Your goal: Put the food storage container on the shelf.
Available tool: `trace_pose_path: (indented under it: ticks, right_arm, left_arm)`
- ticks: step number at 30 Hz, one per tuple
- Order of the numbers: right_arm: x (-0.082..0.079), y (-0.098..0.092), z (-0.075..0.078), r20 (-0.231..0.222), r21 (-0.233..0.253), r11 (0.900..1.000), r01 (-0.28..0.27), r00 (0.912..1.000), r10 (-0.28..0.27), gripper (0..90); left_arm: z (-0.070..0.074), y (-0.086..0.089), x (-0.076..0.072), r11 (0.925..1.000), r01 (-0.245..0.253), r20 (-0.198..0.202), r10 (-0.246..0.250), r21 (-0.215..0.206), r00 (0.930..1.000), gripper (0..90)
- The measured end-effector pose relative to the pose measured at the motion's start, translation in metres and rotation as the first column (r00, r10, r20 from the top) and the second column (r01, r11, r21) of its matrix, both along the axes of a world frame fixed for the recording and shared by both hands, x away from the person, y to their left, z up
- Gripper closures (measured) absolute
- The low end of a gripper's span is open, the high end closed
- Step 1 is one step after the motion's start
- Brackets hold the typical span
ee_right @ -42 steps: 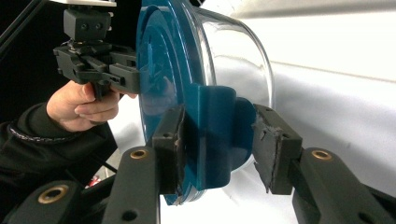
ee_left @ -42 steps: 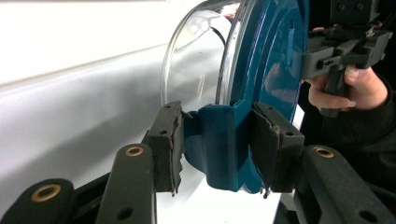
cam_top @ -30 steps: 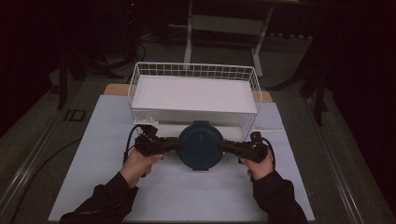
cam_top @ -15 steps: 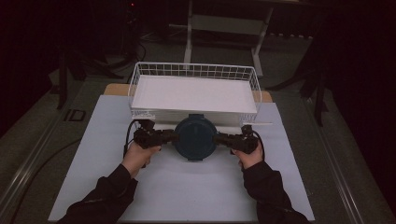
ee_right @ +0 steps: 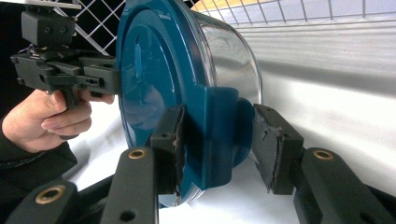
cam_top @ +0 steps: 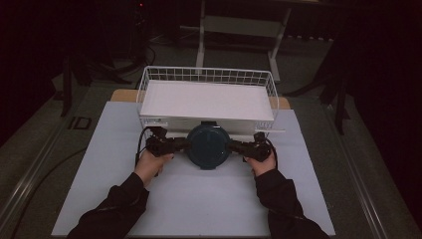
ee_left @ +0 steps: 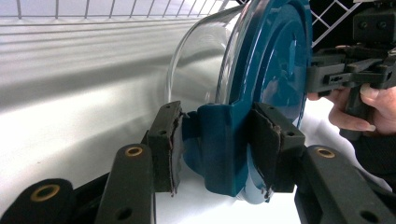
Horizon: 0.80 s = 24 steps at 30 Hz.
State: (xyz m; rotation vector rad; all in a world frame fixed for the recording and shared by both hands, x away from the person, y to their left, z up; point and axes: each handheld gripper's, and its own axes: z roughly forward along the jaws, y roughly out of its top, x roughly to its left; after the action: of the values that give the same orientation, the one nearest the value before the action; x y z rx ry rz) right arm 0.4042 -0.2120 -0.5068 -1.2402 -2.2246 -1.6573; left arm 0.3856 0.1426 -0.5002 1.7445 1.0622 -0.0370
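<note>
A round container (cam_top: 208, 144) with a teal lid and a clear glass body hangs between my two grippers, right at the front wall of the white wire basket (cam_top: 206, 73). My left gripper (cam_top: 182, 145) is shut on the lid's left tab (ee_left: 217, 144), with its own jaws (ee_left: 217, 151) pressed on both sides. My right gripper (cam_top: 234, 146) is shut on the opposite tab (ee_right: 217, 130), its pads (ee_right: 170, 144) against the teal plastic. The glass body (ee_right: 229, 60) points toward the basket. Each gripper view shows the other gripper (ee_left: 315, 77) (ee_right: 112, 77) at the lid's far edge.
The basket holds a white liner (cam_top: 206, 99) and stands at the back of a pale mat (cam_top: 199, 199). A hand (ee_right: 51, 121) and dark sleeves (cam_top: 278, 199) come in from the front. Dark floor and a stand's legs (cam_top: 201, 35) lie beyond the table.
Both grippers have carried the container away from me, from the middle of the mat up to the basket's front wall. Their hold on the lid tabs is unchanged.
</note>
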Motion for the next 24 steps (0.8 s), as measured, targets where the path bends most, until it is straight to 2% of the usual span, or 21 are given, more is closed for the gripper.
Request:
trace_pose_path:
  ticks: [2,5,7,8,9,10,11,12,14,16,19,21,24]
  right_arm:
    - [0.001,0.000,0.000,-0.007,0.003,1.000,0.006,1.0000,-0.006,55.5]
    - [0.001,-0.001,-0.002,-0.003,0.004,1.000,0.013,0.9999,-0.013,54.9]
    - [-0.001,0.000,-0.002,0.002,0.000,1.000,0.025,0.9997,-0.025,53.1]
    - [-0.002,0.001,0.000,0.006,-0.022,0.999,0.042,0.9991,-0.042,52.5]
    - [-0.002,0.002,0.000,0.010,-0.027,0.999,0.047,0.9989,-0.047,51.8]
    - [-0.001,0.002,0.000,0.014,-0.034,0.998,0.052,0.9986,-0.052,49.8]
    - [-0.001,0.003,0.000,0.019,-0.053,0.996,0.066,0.9977,-0.065,47.2]
    - [-0.001,0.003,0.000,0.019,-0.053,0.996,0.066,0.9977,-0.065,47.2]
    - [0.001,0.003,-0.002,0.024,-0.046,0.996,0.080,0.9966,-0.079,45.5]
    - [0.000,0.004,0.000,0.030,-0.051,0.994,0.094,0.9952,-0.093,44.5]
    - [-0.001,0.007,0.003,0.069,-0.078,0.990,0.119,0.9911,-0.114,43.8]
    - [0.000,0.008,0.004,0.082,-0.087,0.987,0.132,0.9888,-0.125,43.7]
    - [0.001,0.010,0.006,0.085,-0.098,0.983,0.154,0.9857,-0.146,43.3]
  left_arm:
    - [-0.001,0.000,0.001,1.0000,0.002,0.009,-0.002,0.003,1.0000,55.0]
    - [-0.003,0.001,0.002,0.9999,0.001,0.024,0.000,-0.012,0.9997,54.6]
    - [-0.005,0.001,0.005,0.9996,-0.001,0.021,0.002,-0.030,0.9998,53.9]
    - [-0.004,-0.004,0.001,0.9928,-0.021,-0.062,0.014,-0.118,0.9980,53.9]
    - [-0.002,-0.011,-0.004,0.9729,-0.076,-0.173,0.038,-0.218,0.9841,53.6]
    - [-0.003,-0.010,-0.003,0.9752,-0.079,-0.158,0.047,-0.207,0.9864,53.0]
    - [-0.009,0.000,0.006,0.9991,-0.035,0.040,0.036,-0.022,0.9985,51.6]
    - [-0.009,-0.001,0.006,0.9994,-0.035,0.062,0.035,-0.008,0.9974,51.6]
    - [-0.010,-0.001,0.008,0.9987,-0.045,0.051,0.046,-0.023,0.9976,51.7]
    - [-0.010,-0.002,0.009,0.9986,-0.052,0.075,0.053,-0.012,0.9958,50.4]
    - [-0.010,-0.002,0.011,0.9966,-0.082,0.073,0.083,-0.008,0.9939,44.8]
    - [-0.010,-0.003,0.012,0.9950,-0.099,0.088,0.099,-0.002,0.9912,41.6]
    - [-0.010,-0.005,0.013,0.9926,-0.120,0.106,0.118,0.014,0.9873,40.1]
